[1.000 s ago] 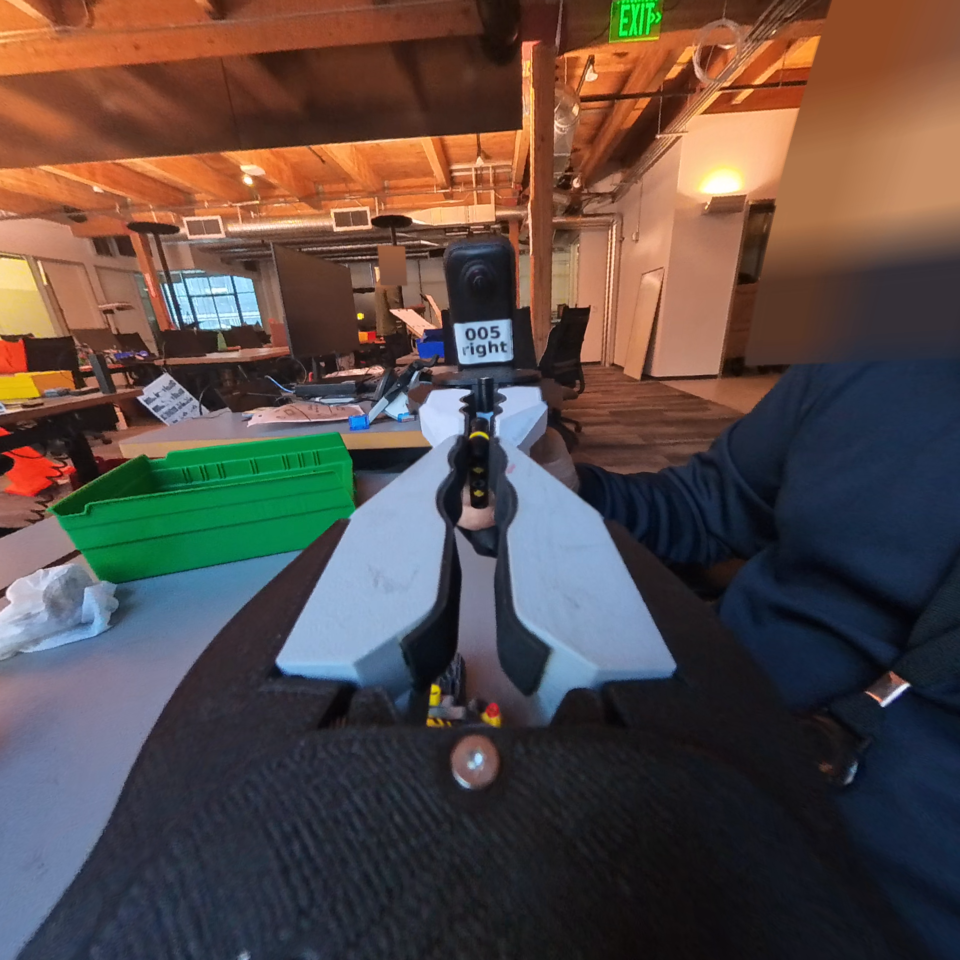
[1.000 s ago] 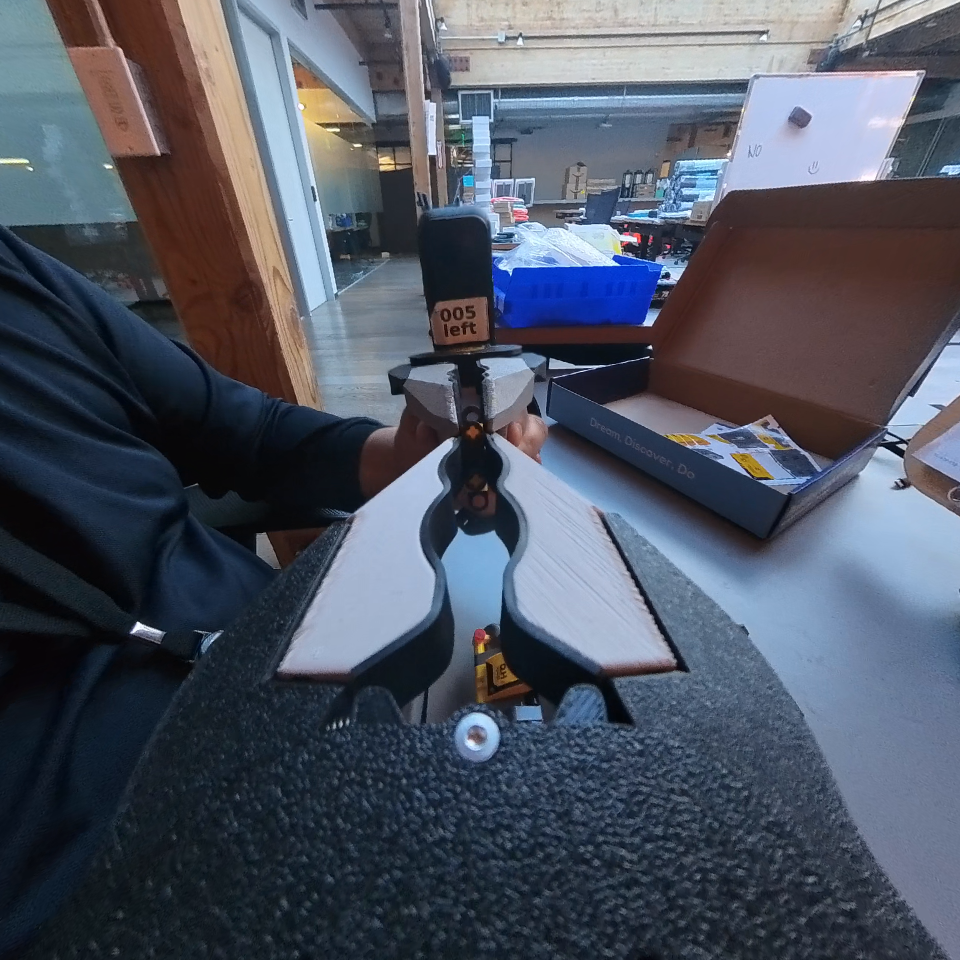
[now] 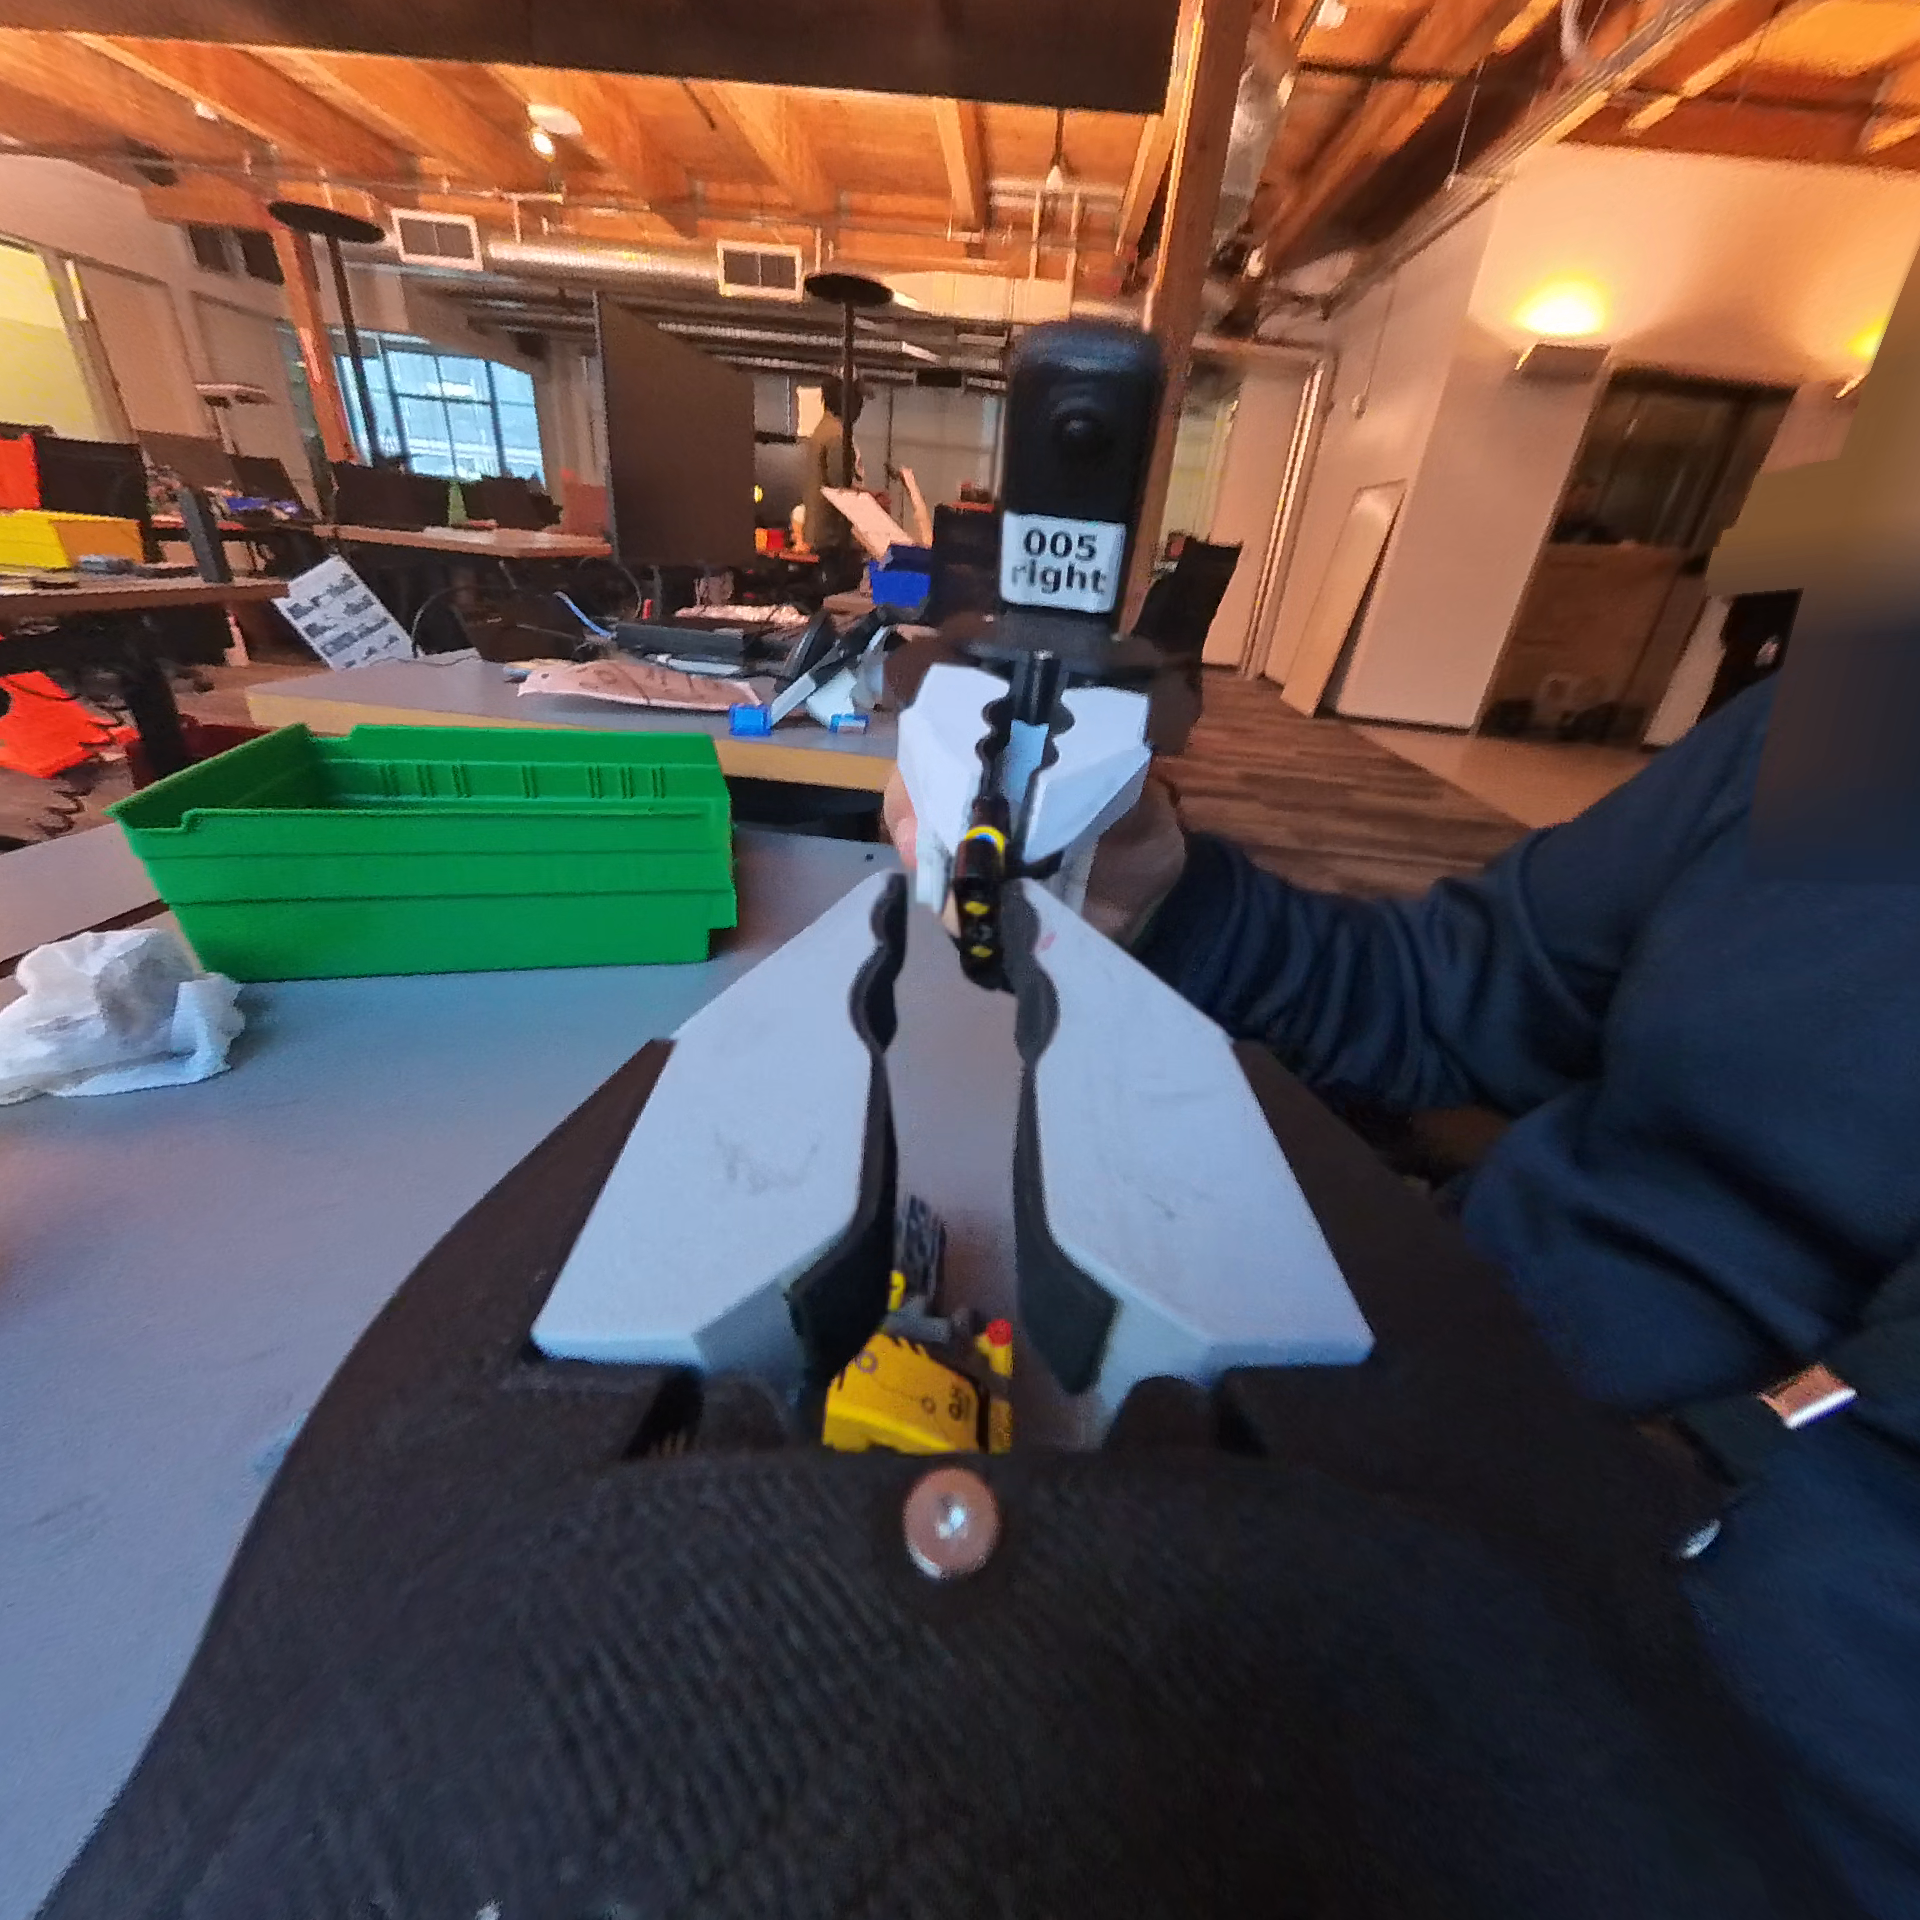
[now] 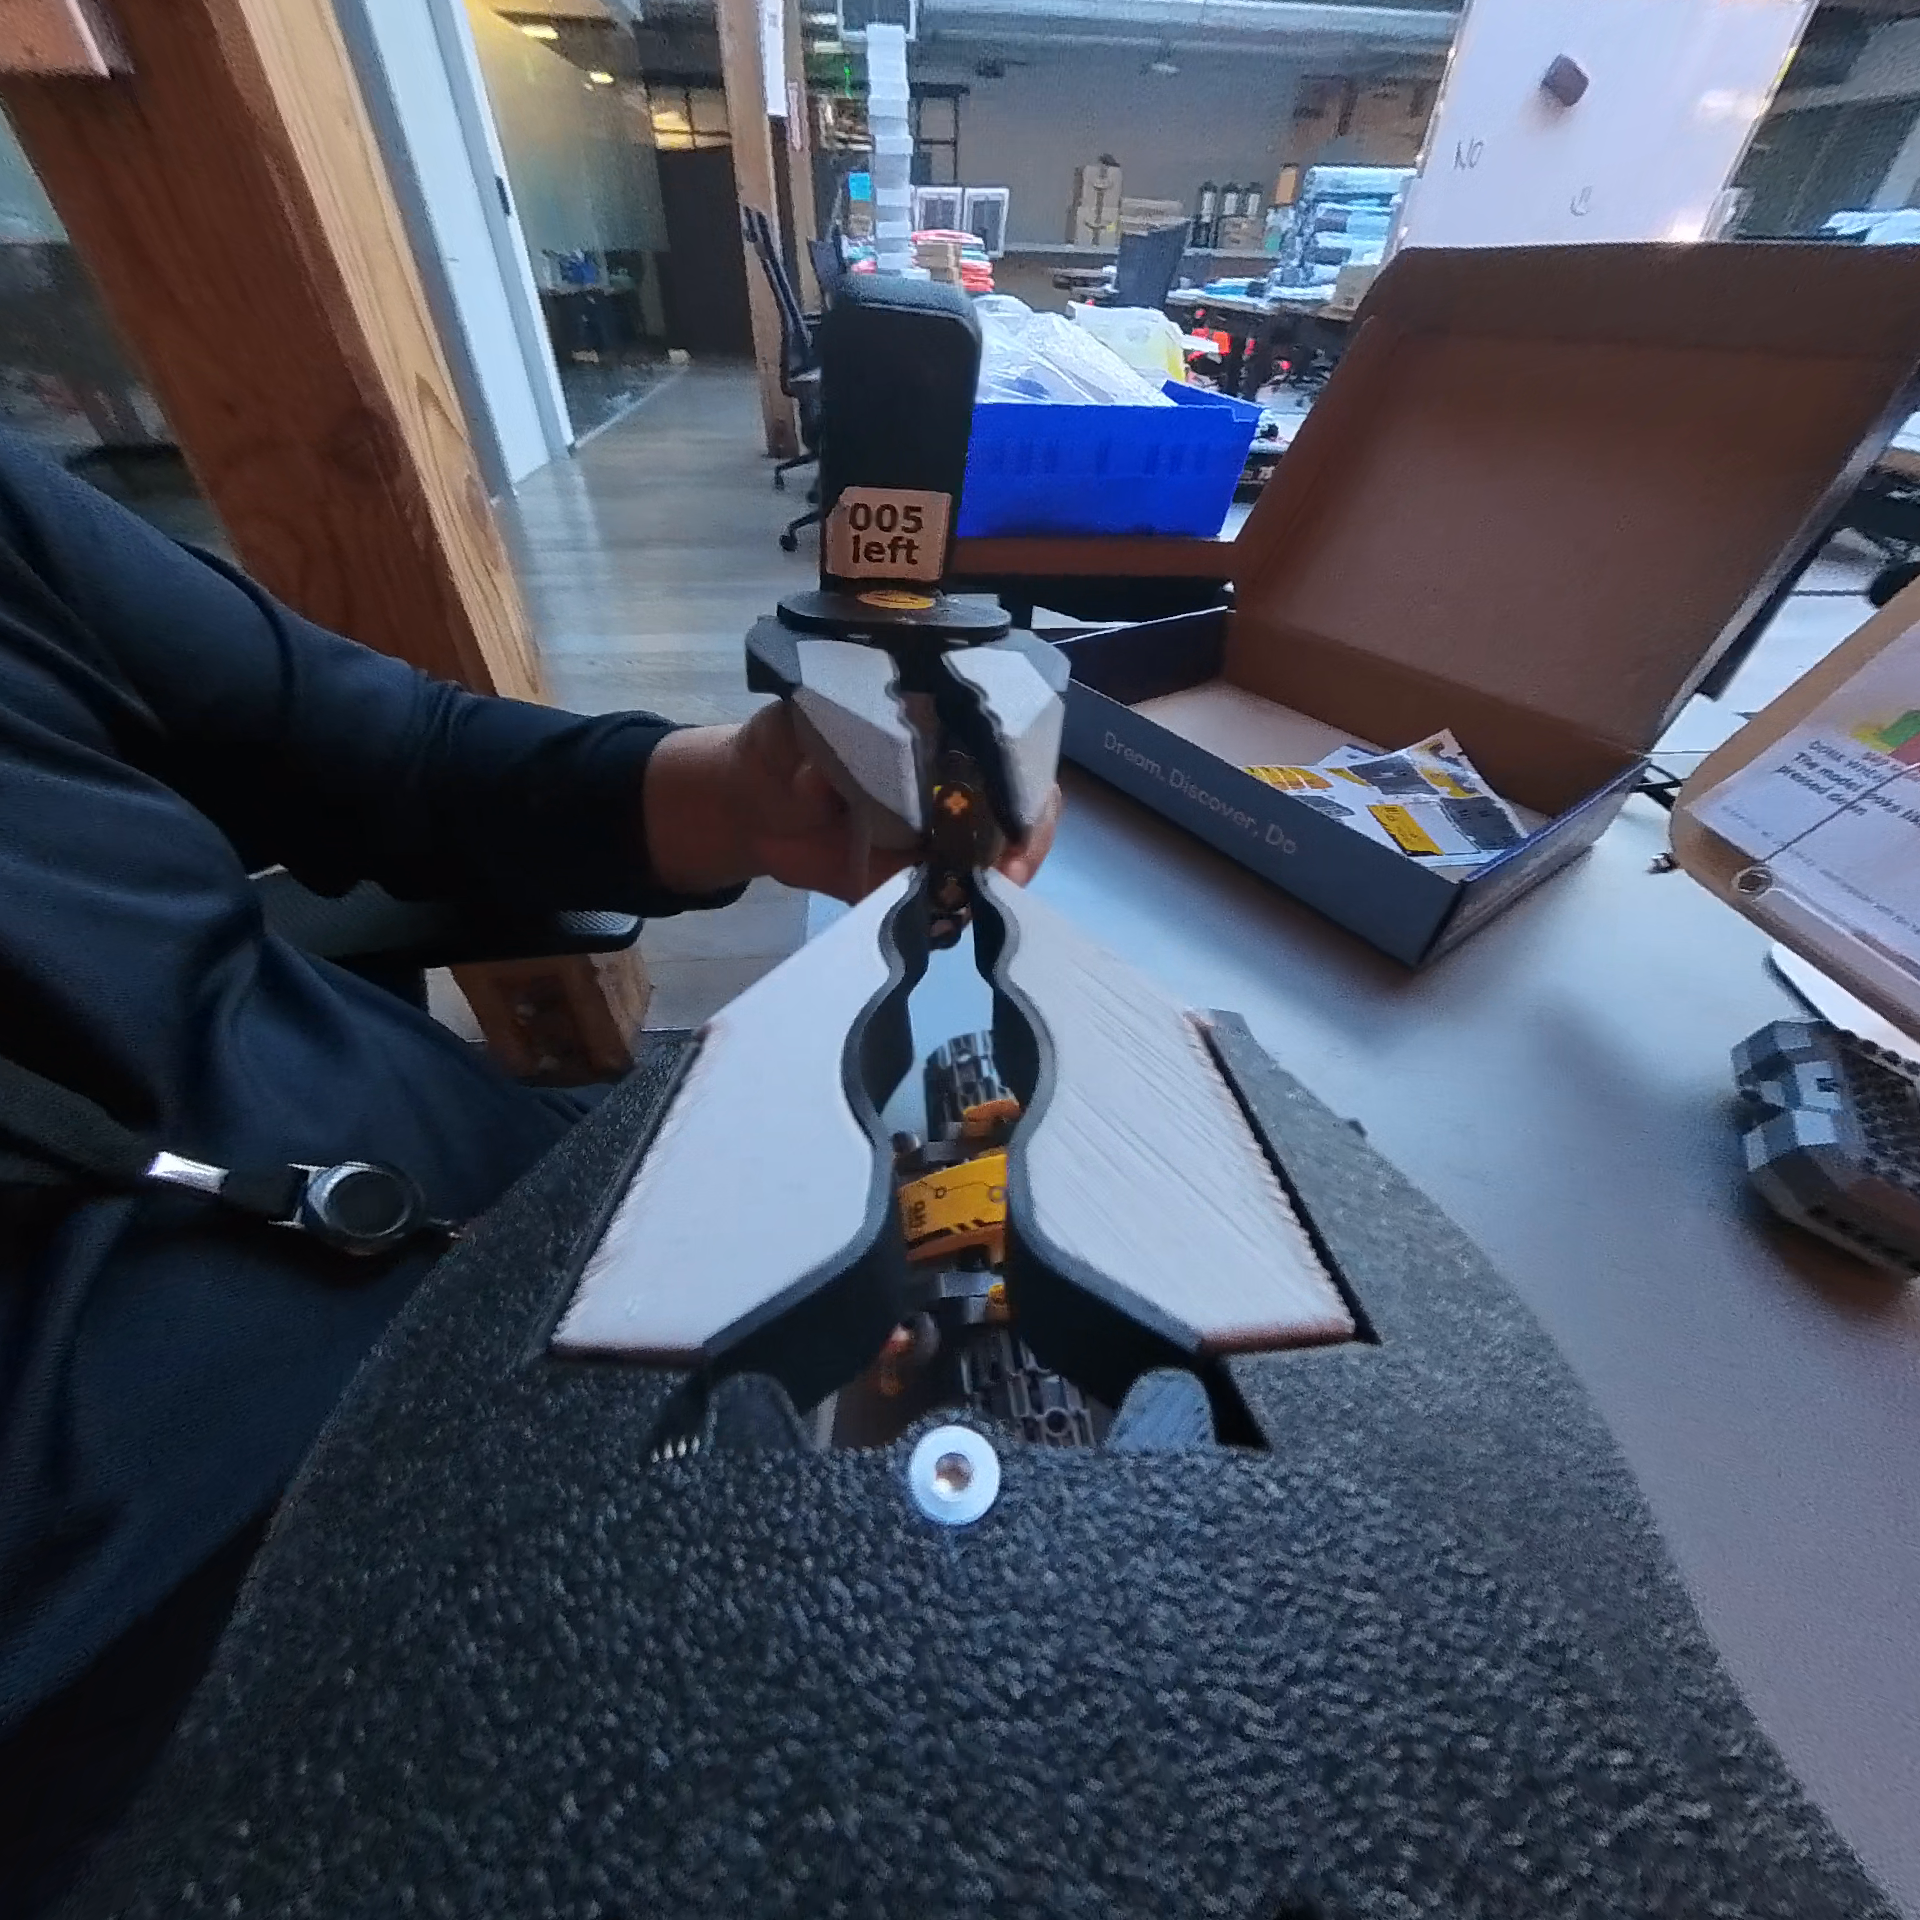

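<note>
Grippers face tip to tip; right gripper point(image 4: 951, 914) pinches black-and-yellow strip point(image 4: 948, 831); left gripper point(image 3: 951, 935) spread, strip point(image 3: 977, 894) along its right finger.

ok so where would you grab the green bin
The near long wall's top rim, from straight above, straddling it. The green bin sits upright and open-topped on the table, so that thin rim is exposed; the body looks too wide to span.
</note>
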Tool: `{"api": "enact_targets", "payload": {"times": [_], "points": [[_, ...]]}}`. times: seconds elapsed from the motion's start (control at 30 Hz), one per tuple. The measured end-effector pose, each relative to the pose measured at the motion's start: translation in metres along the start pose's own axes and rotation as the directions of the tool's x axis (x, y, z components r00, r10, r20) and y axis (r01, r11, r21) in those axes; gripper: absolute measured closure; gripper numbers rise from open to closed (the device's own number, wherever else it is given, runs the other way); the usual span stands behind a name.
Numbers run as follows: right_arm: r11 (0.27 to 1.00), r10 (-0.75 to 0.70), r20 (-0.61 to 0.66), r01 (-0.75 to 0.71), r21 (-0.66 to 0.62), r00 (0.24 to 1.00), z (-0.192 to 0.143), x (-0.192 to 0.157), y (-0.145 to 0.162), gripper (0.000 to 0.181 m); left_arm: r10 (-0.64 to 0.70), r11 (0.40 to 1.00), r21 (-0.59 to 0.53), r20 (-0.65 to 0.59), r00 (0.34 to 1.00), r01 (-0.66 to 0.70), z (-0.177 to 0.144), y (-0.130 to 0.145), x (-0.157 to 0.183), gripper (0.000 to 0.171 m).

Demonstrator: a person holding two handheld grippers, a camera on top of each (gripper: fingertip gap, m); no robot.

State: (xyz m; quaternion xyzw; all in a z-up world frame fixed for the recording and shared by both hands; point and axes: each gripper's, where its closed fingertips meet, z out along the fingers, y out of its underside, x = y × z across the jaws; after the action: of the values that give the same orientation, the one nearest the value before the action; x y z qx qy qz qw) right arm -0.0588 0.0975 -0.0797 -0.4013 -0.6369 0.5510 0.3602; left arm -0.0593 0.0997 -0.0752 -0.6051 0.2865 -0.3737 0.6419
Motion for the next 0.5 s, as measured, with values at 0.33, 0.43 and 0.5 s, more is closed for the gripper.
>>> {"api": "enact_targets", "payload": {"times": [0.33,0.43,0.5], "points": [[0.998,0.058,0.038,-0.057,-0.037,0.998,0.004,-0.002,0.007,0.176,0.040,0.996,-0.084,-0.024,0.999,-0.042,0.004,0.009,0.008,0.166],[0.998,-0.022,0.014,0.023,-0.058,1.000,0.001,-0.004,0.006,0.176,0.059,0.995,-0.078,-0.029,0.998,-0.061,0.005,0.008,0.011,0.167],[0.996,-0.061,-0.018,0.059,-0.069,0.998,-0.004,-0.002,0.003,0.178,0.072,0.995,-0.073,-0.024,0.997,-0.073,0.004,0.007,0.009,0.166]]}}
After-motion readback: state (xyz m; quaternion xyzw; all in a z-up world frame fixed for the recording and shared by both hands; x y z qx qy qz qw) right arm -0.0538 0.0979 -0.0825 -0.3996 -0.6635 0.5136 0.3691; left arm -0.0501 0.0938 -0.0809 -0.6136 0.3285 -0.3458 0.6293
